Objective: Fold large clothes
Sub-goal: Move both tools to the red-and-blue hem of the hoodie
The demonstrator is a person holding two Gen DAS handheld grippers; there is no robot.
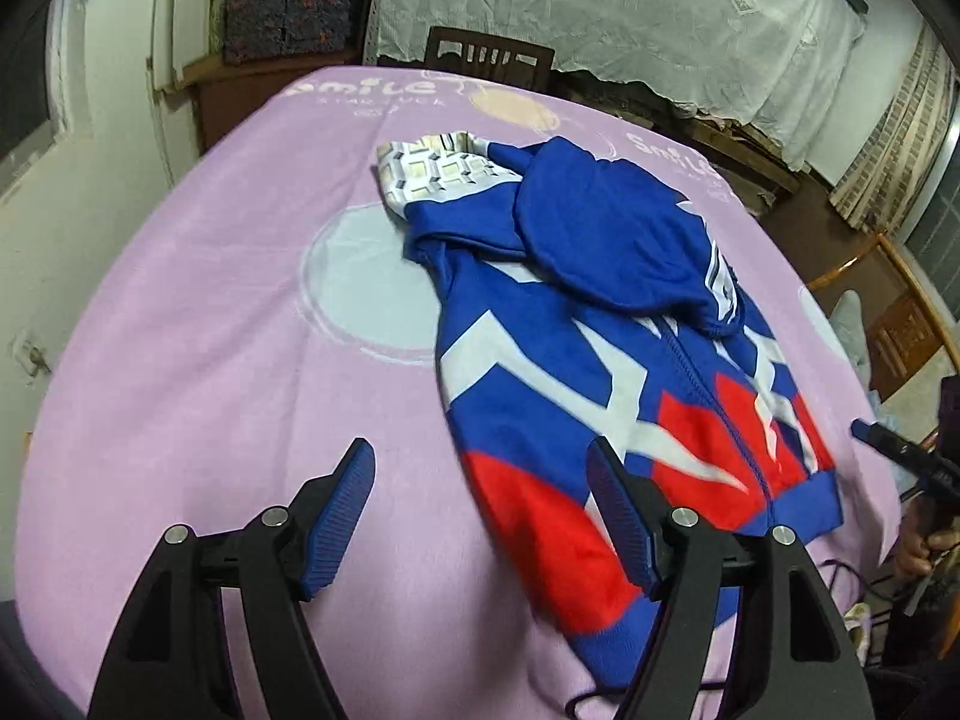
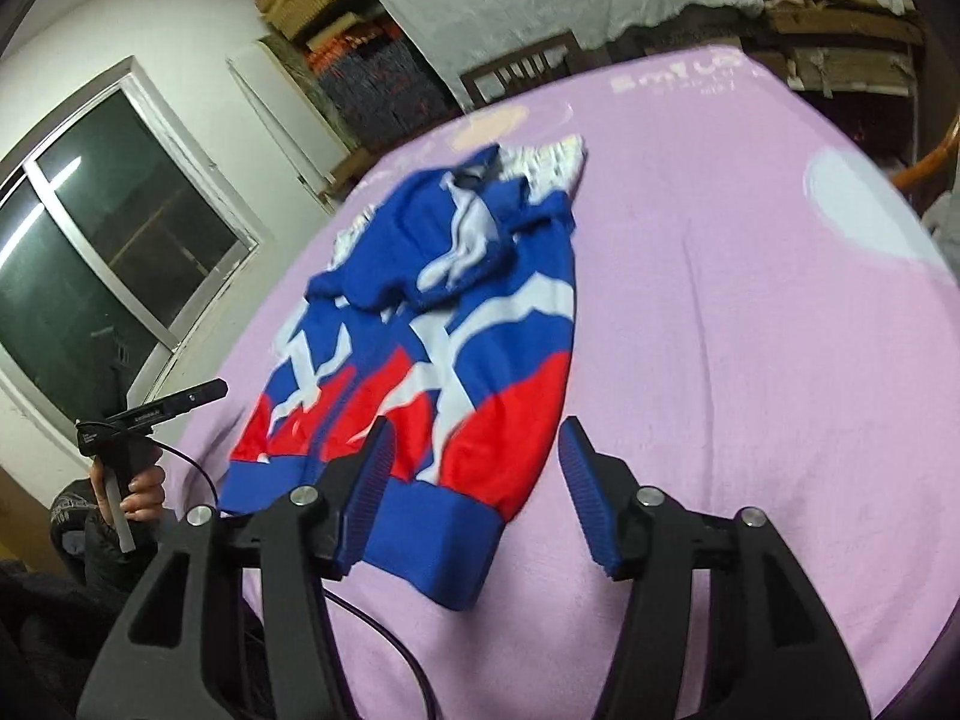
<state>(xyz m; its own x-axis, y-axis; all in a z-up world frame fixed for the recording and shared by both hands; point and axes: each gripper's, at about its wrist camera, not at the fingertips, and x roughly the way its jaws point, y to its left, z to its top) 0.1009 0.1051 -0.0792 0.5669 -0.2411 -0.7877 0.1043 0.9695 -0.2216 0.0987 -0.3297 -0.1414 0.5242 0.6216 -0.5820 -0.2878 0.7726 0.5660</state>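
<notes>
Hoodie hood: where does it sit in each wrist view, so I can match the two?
Left wrist: the hood lies upper centre-right, folded down over the hoodie, beyond the open left gripper.
Right wrist: the hood is upper centre-left, beyond the open right gripper.
Shared landmark: the chair behind the table.

A table draped in a lilac blanket [image 1: 210, 324] carries a blue, red and white hoodie [image 1: 600, 360] lying flat.
</notes>
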